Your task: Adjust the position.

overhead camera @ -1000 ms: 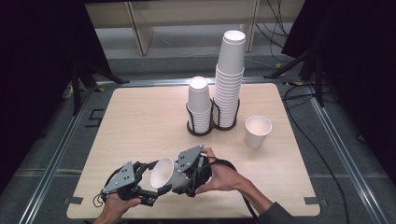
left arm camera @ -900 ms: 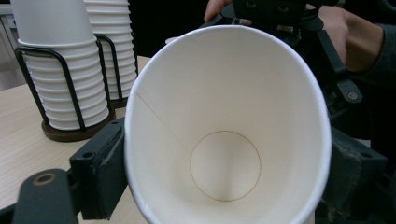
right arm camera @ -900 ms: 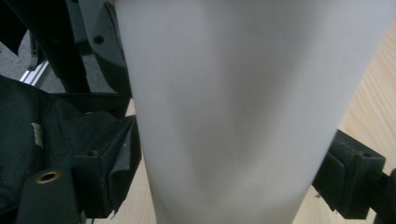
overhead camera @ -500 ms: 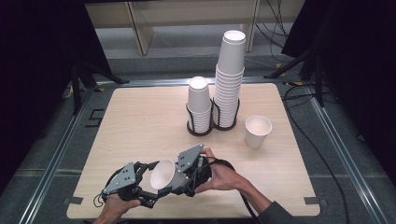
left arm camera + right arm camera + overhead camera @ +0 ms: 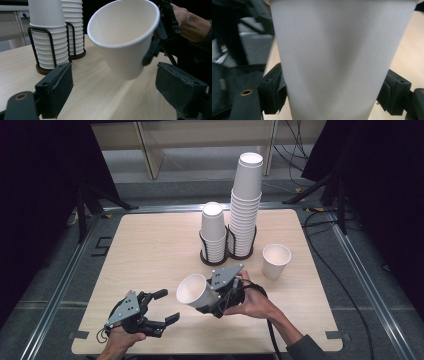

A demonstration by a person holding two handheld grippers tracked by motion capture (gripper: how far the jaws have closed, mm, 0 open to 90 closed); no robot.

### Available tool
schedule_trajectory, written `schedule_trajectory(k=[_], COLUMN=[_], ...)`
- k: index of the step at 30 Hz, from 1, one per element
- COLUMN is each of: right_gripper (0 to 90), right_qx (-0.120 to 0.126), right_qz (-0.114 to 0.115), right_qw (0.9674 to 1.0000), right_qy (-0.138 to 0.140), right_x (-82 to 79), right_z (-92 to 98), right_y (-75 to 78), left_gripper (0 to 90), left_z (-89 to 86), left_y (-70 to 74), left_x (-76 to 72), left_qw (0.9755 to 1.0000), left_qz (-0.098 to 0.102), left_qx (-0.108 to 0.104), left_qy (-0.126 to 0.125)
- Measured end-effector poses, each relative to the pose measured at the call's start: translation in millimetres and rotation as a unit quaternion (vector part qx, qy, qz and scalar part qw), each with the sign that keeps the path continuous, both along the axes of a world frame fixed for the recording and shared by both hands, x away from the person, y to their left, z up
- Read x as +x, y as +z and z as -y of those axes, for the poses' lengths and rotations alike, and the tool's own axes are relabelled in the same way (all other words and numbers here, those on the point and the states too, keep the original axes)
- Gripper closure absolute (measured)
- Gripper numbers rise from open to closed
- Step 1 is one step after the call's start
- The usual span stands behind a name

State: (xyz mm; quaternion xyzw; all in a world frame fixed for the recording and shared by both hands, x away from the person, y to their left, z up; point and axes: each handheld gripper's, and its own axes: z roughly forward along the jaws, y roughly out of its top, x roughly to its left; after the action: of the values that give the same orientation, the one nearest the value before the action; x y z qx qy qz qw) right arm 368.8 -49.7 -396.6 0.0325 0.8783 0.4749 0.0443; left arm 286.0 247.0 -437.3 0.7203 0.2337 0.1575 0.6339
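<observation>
A white paper cup (image 5: 194,291) lies tilted on its side in the air, its mouth towards the left, with my right gripper (image 5: 214,301) shut on its lower part. In the right gripper view the cup's wall (image 5: 342,57) sits squeezed between the two black pads of the right gripper (image 5: 334,92). My left gripper (image 5: 166,306) rests low at the table's front left, apart from the cup. Its jaws stand apart and have just been closing, with nothing between them. From the left gripper (image 5: 117,92) the cup (image 5: 125,42) hangs ahead and above the wood.
A black wire holder (image 5: 227,256) at the table's middle back carries a short cup stack (image 5: 213,232) and a tall one (image 5: 246,205). A single upright cup (image 5: 276,261) stands right of it. The wooden table (image 5: 150,250) has metal rails around it.
The right hand has carried the cup to the right and slightly up, away from the left gripper, which before was right at the cup's mouth. The left hand has stayed put.
</observation>
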Motion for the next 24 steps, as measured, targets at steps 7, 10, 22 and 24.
schedule_trajectory(k=[7,10,22,24], right_gripper=[22.4,22.3,22.2,22.2], right_qx=[0.050,0.064,0.104,0.120], right_qz=[0.006,0.004,0.013,0.014], right_qw=[0.9946,0.9913,0.9762,0.9730], right_qy=[-0.091,-0.115,-0.190,-0.197], right_x=[7.7,8.3,3.7,2.9], right_z=[36.0,51.4,96.1,100.3], right_y=[-1.1,-3.9,-17.0,-19.3], left_gripper=[14.3,14.3,14.4,14.4], left_z=[-3.7,-5.6,-11.0,-12.0], left_y=[-1.0,-1.3,-5.5,-5.9], left_x=[1.9,2.8,7.5,8.0], left_qw=[0.9999,0.9997,0.9976,0.9970], left_qz=[0.003,0.001,-0.012,-0.010], left_qx=[-0.006,-0.001,0.008,0.012], left_qy=[0.016,0.024,0.068,0.076])
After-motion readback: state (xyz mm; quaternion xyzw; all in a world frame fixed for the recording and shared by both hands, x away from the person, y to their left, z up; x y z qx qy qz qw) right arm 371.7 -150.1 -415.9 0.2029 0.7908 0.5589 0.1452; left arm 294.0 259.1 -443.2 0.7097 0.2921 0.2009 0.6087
